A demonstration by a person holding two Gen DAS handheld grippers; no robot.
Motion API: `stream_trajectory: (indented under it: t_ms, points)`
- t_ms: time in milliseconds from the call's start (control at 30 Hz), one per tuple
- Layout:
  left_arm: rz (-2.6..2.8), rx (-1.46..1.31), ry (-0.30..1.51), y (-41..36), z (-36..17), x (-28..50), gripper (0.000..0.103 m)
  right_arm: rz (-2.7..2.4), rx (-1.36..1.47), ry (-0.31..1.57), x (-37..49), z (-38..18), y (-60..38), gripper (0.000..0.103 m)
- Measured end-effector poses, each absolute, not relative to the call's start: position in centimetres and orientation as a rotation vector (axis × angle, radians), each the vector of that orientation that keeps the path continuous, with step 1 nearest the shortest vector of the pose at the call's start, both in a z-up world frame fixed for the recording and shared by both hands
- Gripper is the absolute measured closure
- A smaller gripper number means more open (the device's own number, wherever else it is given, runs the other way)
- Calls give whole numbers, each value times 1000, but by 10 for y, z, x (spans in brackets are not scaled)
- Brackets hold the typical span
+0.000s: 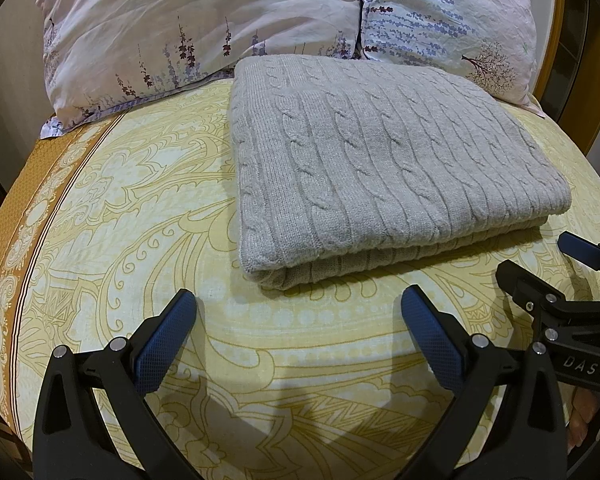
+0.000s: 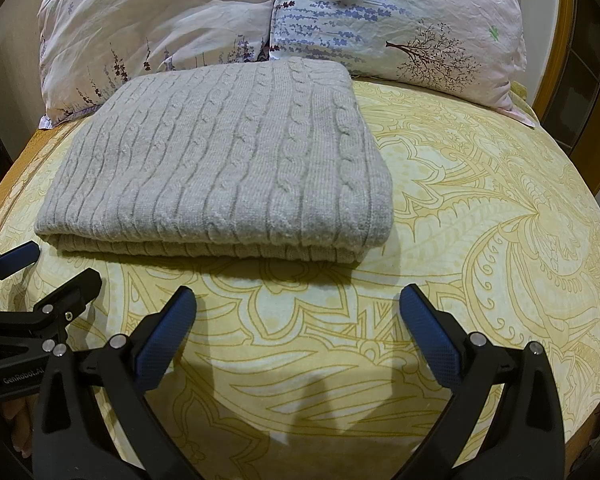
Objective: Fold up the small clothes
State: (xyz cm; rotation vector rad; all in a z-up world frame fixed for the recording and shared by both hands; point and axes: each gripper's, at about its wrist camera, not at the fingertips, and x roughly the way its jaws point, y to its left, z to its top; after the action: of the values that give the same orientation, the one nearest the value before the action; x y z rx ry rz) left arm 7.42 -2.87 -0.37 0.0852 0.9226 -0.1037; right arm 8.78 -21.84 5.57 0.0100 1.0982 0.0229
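A grey cable-knit sweater lies folded into a neat rectangle on the bed; it also shows in the right wrist view. My left gripper is open and empty, hovering over the sheet just in front of the sweater's near fold. My right gripper is open and empty too, in front of the sweater's near right corner. Each gripper shows at the edge of the other's view: the right one and the left one. Neither touches the sweater.
The bed has a yellow patterned sheet with a brown border band at the left. Two floral pillows lie behind the sweater. A wooden bed frame runs along the right.
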Motion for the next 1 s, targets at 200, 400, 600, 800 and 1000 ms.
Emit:
stream_trajectory:
  t_ms: [200, 400, 600, 800, 1000]
  points:
    - [-104, 84, 923, -28, -4, 74, 1, 23, 10, 1098, 88, 56, -218, 2]
    - [-105, 85, 925, -28, -3, 75, 1, 22, 11, 1098, 88, 56, -218, 2]
    - [-104, 84, 931, -25, -4, 76, 1, 22, 11, 1098, 88, 56, -218, 2]
    - [-104, 84, 933, -25, -4, 76, 1, 22, 11, 1098, 88, 56, -218, 2]
    - [-105, 85, 933, -25, -4, 76, 1, 23, 11, 1098, 88, 56, -219, 2]
